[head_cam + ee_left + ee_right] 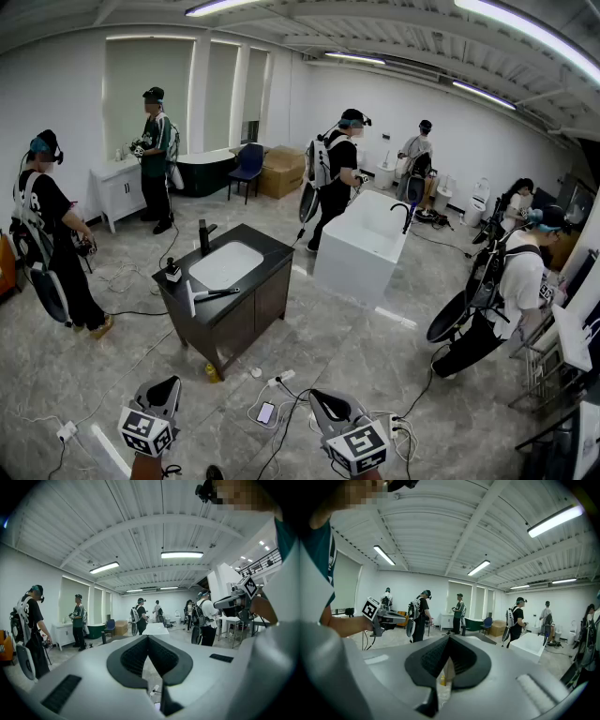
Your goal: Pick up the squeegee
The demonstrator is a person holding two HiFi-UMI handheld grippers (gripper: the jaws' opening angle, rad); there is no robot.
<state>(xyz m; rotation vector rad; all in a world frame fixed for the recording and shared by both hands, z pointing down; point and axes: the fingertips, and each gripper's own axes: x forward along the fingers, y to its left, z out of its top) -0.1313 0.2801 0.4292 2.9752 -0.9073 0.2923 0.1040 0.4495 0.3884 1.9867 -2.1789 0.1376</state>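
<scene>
Jaws were shut and empty on left gripper [165, 386] and right gripper [324, 403], both at 6 o'clock in head view. Squeegee [210, 295] lay on vanity top [265, 255], well apart at 12 o'clock. Judgement: walk closer, open one gripper, pinch the black handle. Only head view showed the squeegee; gripper views showed the pads meeting.

left tongs [172, 382]: grey shell, black pads [133, 657] | right tongs [315, 396]: same | marker cubes [147, 431]: black-white squares
</scene>
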